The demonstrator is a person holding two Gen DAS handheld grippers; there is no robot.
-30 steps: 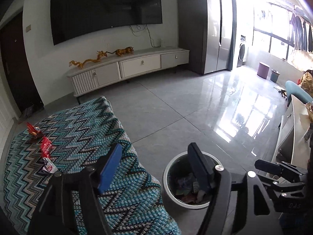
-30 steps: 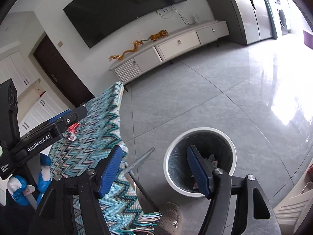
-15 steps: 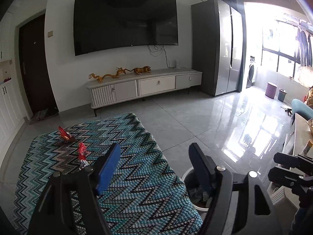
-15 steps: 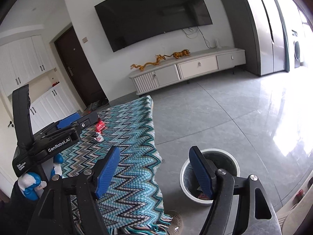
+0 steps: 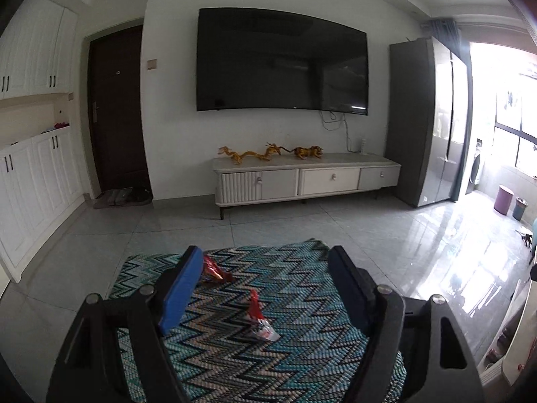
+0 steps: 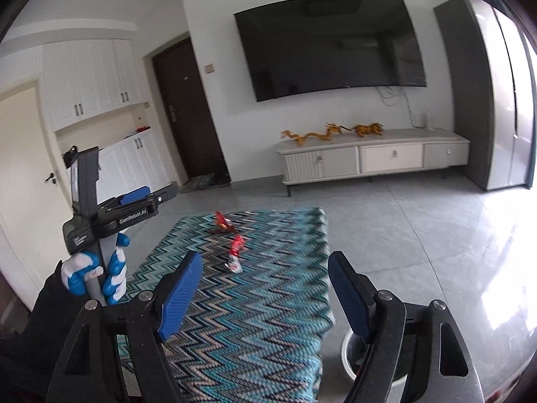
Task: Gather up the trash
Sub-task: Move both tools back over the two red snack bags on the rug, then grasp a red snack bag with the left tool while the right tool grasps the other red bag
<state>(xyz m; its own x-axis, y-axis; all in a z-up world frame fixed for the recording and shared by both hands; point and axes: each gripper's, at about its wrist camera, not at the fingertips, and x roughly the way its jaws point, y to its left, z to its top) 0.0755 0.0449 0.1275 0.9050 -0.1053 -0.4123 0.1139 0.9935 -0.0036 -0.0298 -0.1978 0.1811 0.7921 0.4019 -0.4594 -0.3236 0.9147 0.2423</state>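
Observation:
Two pieces of trash lie on the zigzag-patterned cloth point(image 5: 295, 346): a red wrapper point(image 5: 214, 270) farther off and a red-and-white wrapper point(image 5: 260, 319) nearer. My left gripper point(image 5: 265, 288) is open and empty, above the cloth, with the nearer wrapper between its fingers' lines. In the right wrist view the same red wrapper point(image 6: 223, 221) and red-and-white wrapper point(image 6: 236, 252) lie ahead on the cloth point(image 6: 251, 319). My right gripper point(image 6: 265, 294) is open and empty. The left gripper point(image 6: 144, 198) shows there at the left, held by a gloved hand. The trash bin point(image 6: 349, 359) sits low right, mostly hidden.
A white TV cabinet point(image 5: 302, 181) with gold figurines stands against the far wall under a large TV point(image 5: 282, 70). A dark door point(image 5: 115, 110) and white cupboards point(image 5: 30, 174) are at the left. A tall grey cabinet point(image 5: 426, 121) stands at the right. Grey tiled floor surrounds the cloth.
Both grippers have swung up and left, away from the trash bin, to face the cloth and the two wrappers. Both stay open and empty.

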